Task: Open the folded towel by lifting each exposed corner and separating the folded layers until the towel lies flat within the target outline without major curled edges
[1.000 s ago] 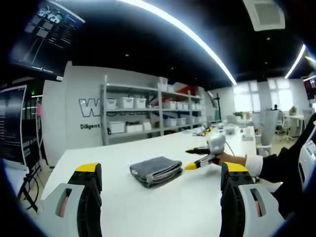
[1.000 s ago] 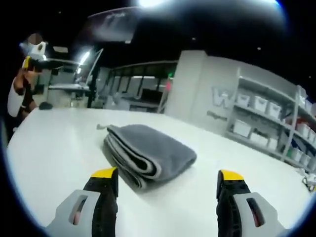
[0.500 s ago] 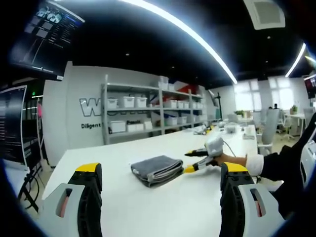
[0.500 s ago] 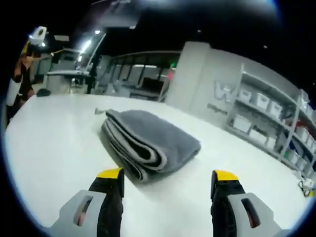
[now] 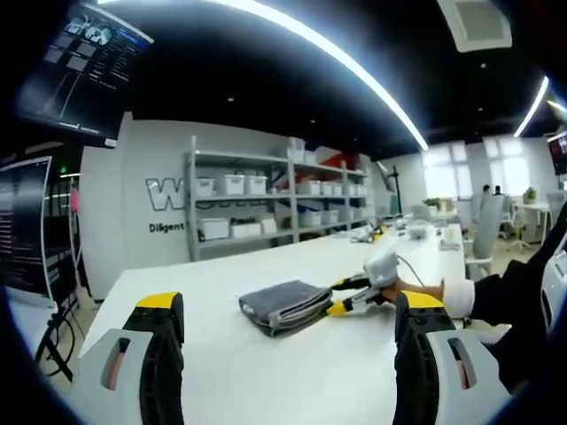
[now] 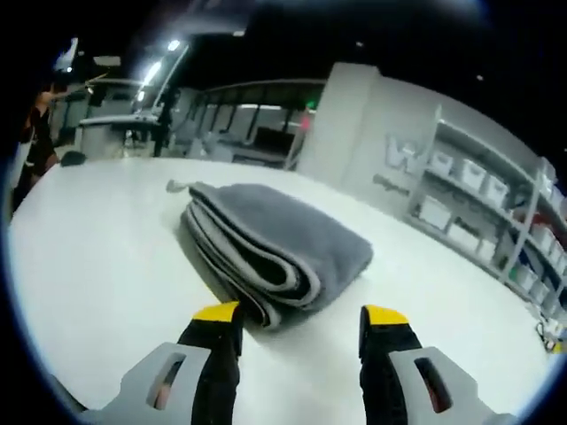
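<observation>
A folded grey towel [image 5: 282, 305] lies on the white table [image 5: 266, 372], its stacked layers showing along the near edge [image 6: 266, 257]. In the right gripper view my right gripper [image 6: 301, 315] stands open just short of the towel's folded end, yellow tips apart on either side of it. The left gripper view shows that same right gripper [image 5: 335, 297] held by a hand, its yellow tips at the towel's right edge. My left gripper [image 5: 288, 305] is open, well back from the towel, nothing between its jaws.
A shelf rack with white bins [image 5: 266, 208] stands against the far wall behind the table. Screens [image 5: 35, 221] hang at the left. Chairs and desks [image 5: 483, 235] stand at the far right. A person's dark sleeve [image 5: 509, 297] reaches in from the right.
My right gripper has moved closer to the towel's folded end and its jaws have narrowed a little. The left gripper has stayed nearly still.
</observation>
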